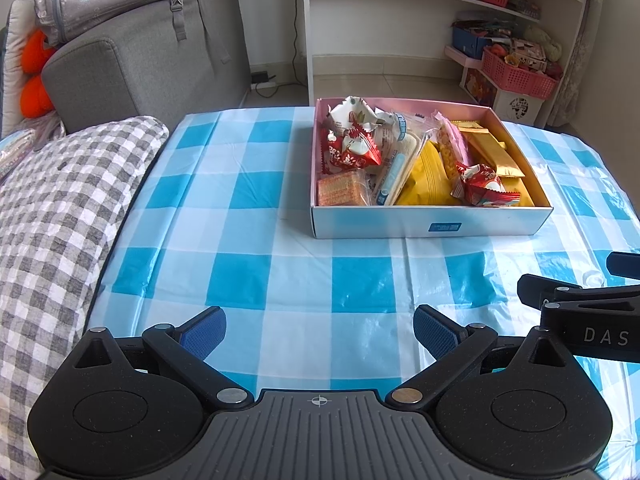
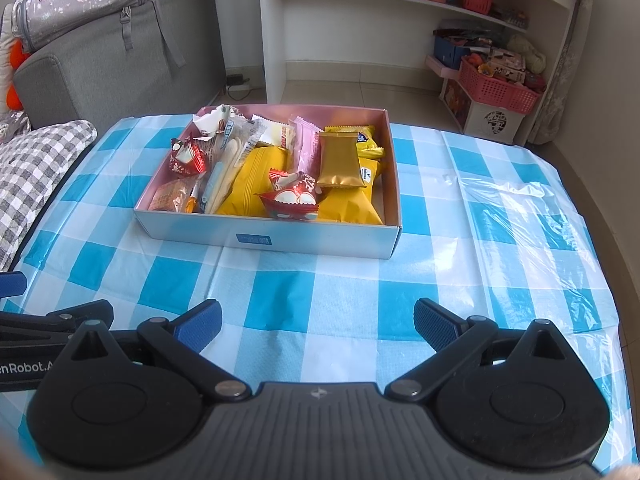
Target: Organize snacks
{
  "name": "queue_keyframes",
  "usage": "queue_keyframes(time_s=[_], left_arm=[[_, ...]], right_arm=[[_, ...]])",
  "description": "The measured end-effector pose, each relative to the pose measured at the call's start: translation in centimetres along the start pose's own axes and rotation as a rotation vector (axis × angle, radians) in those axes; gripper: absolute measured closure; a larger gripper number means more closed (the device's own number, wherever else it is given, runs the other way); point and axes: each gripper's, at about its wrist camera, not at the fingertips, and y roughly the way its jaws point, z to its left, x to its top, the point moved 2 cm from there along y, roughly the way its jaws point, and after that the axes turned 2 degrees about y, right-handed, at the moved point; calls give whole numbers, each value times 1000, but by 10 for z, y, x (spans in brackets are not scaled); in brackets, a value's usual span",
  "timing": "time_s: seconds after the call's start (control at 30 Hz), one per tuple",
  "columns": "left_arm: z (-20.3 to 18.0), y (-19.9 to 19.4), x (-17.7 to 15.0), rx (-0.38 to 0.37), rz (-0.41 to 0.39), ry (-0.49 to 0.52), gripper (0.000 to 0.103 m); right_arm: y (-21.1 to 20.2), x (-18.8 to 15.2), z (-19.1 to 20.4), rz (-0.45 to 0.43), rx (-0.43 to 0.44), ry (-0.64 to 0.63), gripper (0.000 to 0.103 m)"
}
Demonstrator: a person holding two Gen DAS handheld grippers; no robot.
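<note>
the shallow white cardboard box with a pink inside (image 2: 312,238) sits on the blue and white checked tablecloth (image 2: 280,292), full of snack packets. both tools hang low in front of it, well apart from it, holding nothing. the right gripper (image 2: 318,326) has its blue pads spread wide, and so does the left gripper (image 1: 320,330). in the right view the box is upper middle, so the right one looks nearer. the box's long side runs left to right. the shiny gold packet (image 2: 342,160) on top stands lengthwise, pointing away.

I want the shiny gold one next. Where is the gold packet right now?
The gold packet lies in the snack box, toward its right side in the right wrist view, on top of the yellow bags beside a pink wrapper.
</note>
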Motion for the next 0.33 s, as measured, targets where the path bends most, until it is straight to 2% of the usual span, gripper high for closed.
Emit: queue_keyframes(time_s=[0.33], left_arm=[[0, -1, 0, -2, -6, 3, 2]], right_arm=[[2, -2, -1, 4, -3, -4, 1]])
